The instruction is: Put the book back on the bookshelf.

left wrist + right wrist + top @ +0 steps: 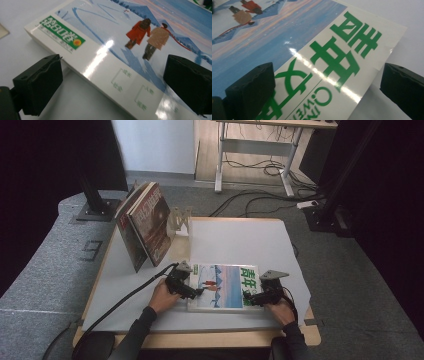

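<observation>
Book (225, 285) cover — green characters, partial "CINE"; left gripper (192, 292), right gripper (256, 297) both spread.

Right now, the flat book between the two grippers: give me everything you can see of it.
The book lies flat, cover up, on the white table near the person's edge. Glossy cover: a snowy blue scene with two small walking figures, white margins, large green characters at one end and a small green label at the other. It looks fairly thick, with pale page edges. The left gripper and right gripper sit open at opposite ends, jaws spread over the corners; contact can't be told.
</observation>
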